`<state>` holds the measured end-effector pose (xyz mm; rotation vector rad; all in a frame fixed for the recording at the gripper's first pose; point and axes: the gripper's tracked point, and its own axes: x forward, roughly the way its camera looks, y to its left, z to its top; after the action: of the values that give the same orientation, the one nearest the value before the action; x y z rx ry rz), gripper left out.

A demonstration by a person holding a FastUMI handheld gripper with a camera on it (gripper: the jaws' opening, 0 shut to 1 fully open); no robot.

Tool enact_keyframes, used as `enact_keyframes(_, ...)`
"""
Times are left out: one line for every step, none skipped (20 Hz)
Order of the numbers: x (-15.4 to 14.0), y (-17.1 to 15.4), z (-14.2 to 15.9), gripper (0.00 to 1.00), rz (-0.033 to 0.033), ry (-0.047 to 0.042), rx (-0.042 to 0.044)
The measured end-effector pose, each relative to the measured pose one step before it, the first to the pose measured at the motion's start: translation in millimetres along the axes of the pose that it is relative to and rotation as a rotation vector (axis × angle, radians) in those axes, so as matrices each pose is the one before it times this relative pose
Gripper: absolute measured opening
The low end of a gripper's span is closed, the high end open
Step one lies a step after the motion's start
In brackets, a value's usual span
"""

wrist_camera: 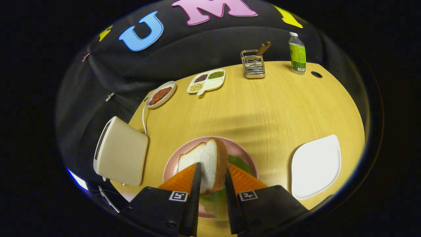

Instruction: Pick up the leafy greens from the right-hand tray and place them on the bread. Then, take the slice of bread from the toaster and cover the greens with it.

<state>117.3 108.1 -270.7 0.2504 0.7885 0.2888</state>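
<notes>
My gripper [212, 171] is shut on a slice of bread [205, 161], white with a brown crust, held on edge between the two fingers. It hangs just above a pink plate [171, 166]. Leafy greens [240, 164] lie on that plate, showing to the right of the held slice and below it between the fingers. What lies under the greens is hidden by the slice and the fingers. A cream toaster [120, 152] stands left of the plate, its slot facing up. The white tray [315, 166] to the right of the plate holds nothing.
Along the far side of the wooden table [263, 108] stand an oval dish of red sauce [160, 94], a divided dish of beans [206, 81], a wire utensil holder [253, 64] and a green-labelled bottle [297, 54]. The toaster's white cord [143, 118] runs toward the sauce dish.
</notes>
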Motion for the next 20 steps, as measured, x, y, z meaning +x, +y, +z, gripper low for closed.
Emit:
enact_keyframes(1.21, -4.54, -1.62, 0.45, -0.00757, 0.00476, -0.00770)
enact_keyframes(-1.63, -4.45, -1.74, 0.49, -0.01465, 0.00045, -0.01495)
enact_keyframes(-0.99, -6.34, -1.66, 0.54, -0.02127, -0.00089, -0.02192)
enact_keyframes(-0.40, -3.55, -0.31, 0.65, -0.00758, -0.00190, -0.02086)
enact_keyframes(-1.50, -1.85, -0.41, 0.67, -0.00114, -0.00298, -0.01813)
enact_keyframes(-3.60, -2.41, -0.63, 0.80, -0.00247, -0.00366, -0.01698)
enact_keyframes(-6.54, -4.23, 3.50, 0.88, -0.01085, -0.01432, -0.02349)
enact_keyframes(-3.59, -1.57, 2.47, 1.00, -0.00552, -0.01902, -0.02621)
enact_keyframes(-8.09, -2.61, 5.18, 1.00, -0.00744, -0.02570, -0.02961)
enact_keyframes(-8.62, -1.63, 6.31, 1.00, -0.00562, -0.03537, -0.03303)
enact_keyframes(-8.22, -1.85, 6.87, 1.00, -0.00446, -0.03046, -0.02360)
enact_keyframes(-9.95, -2.20, 8.19, 0.99, -0.00236, -0.03630, -0.02063)
enact_keyframes(-9.72, -2.59, 10.37, 0.99, -0.00277, -0.03613, -0.01221)
enact_keyframes(-10.43, -2.23, 10.50, 0.99, 0.00013, -0.03520, -0.00457)
enact_keyframes(-11.01, -3.22, 13.35, 0.99, -0.00058, -0.03802, -0.00194)
enact_keyframes(-11.53, -4.97, 15.73, 0.99, -0.00605, -0.04876, -0.00106)
enact_keyframes(-10.89, -4.32, 17.10, 0.99, -0.00176, -0.04852, -0.00554)
enact_keyframes(-10.71, -4.17, 15.44, 0.99, -0.00222, -0.04643, -0.00952)
enact_keyframes(-10.63, -6.03, 16.22, 0.99, -0.00714, -0.04187, -0.01154)
enact_keyframes(-9.77, -6.00, 14.33, 0.99, -0.00746, -0.03776, -0.00995)
